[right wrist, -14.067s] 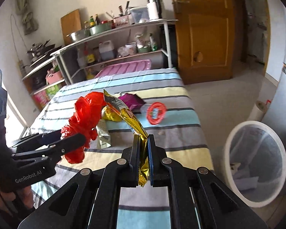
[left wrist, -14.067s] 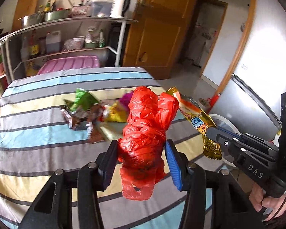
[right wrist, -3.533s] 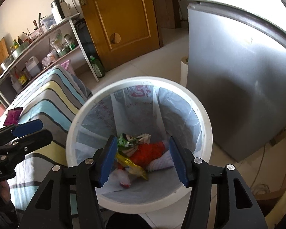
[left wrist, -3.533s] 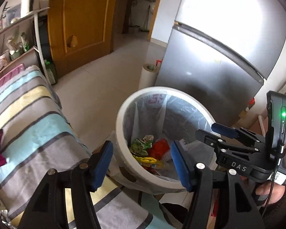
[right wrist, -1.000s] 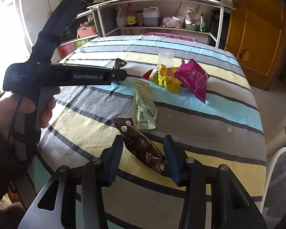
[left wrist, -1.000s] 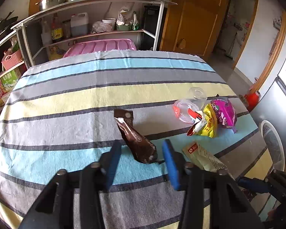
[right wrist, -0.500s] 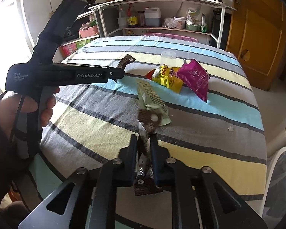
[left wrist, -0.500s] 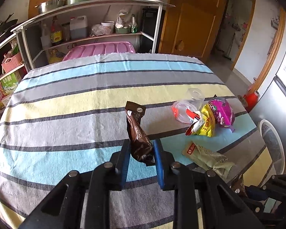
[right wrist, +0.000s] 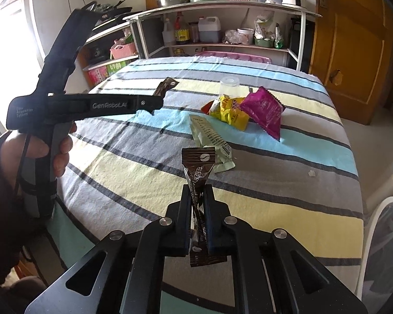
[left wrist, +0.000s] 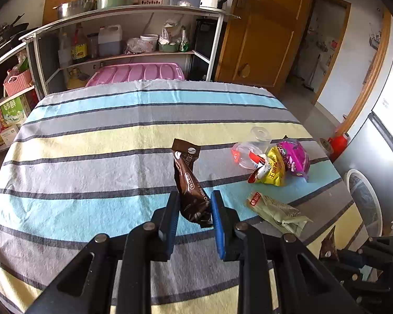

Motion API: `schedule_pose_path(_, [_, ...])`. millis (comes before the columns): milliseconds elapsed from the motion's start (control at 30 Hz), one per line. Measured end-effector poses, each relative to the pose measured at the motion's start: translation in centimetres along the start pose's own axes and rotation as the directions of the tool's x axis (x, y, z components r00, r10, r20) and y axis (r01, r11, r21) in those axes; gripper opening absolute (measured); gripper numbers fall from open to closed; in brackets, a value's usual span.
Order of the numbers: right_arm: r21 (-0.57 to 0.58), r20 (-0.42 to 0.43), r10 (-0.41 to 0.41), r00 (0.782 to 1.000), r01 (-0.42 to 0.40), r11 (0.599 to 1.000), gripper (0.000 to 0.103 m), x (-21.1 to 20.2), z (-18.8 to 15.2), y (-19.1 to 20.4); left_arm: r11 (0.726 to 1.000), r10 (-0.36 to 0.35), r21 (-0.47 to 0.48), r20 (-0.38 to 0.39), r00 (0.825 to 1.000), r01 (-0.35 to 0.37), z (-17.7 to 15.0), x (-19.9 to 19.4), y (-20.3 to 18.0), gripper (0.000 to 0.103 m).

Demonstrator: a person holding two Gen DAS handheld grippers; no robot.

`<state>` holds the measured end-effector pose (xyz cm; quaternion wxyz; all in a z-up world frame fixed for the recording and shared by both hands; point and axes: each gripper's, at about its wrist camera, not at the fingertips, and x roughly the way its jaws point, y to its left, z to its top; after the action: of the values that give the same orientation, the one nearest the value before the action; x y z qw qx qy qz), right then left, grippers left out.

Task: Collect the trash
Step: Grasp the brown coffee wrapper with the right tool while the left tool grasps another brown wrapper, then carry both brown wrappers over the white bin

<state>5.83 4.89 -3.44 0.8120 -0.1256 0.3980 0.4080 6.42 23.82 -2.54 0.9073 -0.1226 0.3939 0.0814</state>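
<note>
My left gripper is shut on a brown coffee sachet that stands up from its blue pads above the striped tablecloth. My right gripper is shut on a second brown coffee sachet, its top sticking up and its lower end hanging below the pads. From the right wrist view the left gripper shows at the left, held by a hand, with its sachet tip poking out. A pale green wrapper, a yellow packet, a magenta packet and a clear cup lie on the cloth.
A white bin with a clear liner stands on the floor by the table's right corner. A metal shelf rack with bottles and pots lines the far wall, a pink tub below it. A wooden door and a fridge are at the right.
Both grippers went from open around flat-lying sachets to shut on them. Each sachet now stands lifted off the cloth between the pads.
</note>
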Motion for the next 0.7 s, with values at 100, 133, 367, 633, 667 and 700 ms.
schedule_pose_path(100, [0.014, 0.012, -0.008, 1.000, 0.007, 1.000, 0.009, -0.5, -0.1, -0.3, 1.000, -0.004, 0.005, 0.007, 1.000, 0.004, -0.1, -0.6, -0.2, 0.025])
schedule_pose_path(133, [0.017, 0.014, -0.011, 1.000, 0.010, 1.000, 0.009, -0.7, -0.1, -0.5, 1.000, -0.008, 0.010, 0.009, 1.000, 0.008, -0.2, -0.8, -0.4, 0.025])
schedule_pose_path(367, [0.057, 0.041, -0.048, 0.998, 0.046, 0.997, 0.009, -2.4, -0.4, -1.6, 0.998, -0.043, 0.050, 0.036, 0.998, 0.041, -0.1, -2.7, -2.2, 0.025])
schedule_pose_path(633, [0.116, 0.095, -0.092, 0.991, 0.081, 0.990, 0.009, -5.5, -0.9, -3.1, 0.990, -0.093, 0.112, 0.061, 0.994, 0.085, 0.1, -4.3, -5.3, 0.025])
schedule_pose_path(667, [0.125, 0.102, -0.100, 0.990, 0.086, 0.988, 0.009, -5.9, -1.0, -3.3, 0.988, -0.100, 0.121, 0.061, 0.993, 0.092, 0.2, -4.4, -5.8, 0.025])
schedule_pose_path(700, [0.133, 0.108, -0.104, 0.989, 0.089, 0.987, 0.009, -6.2, -1.0, -3.5, 0.987, -0.105, 0.129, 0.062, 0.993, 0.097, 0.1, -4.6, -6.2, 0.025])
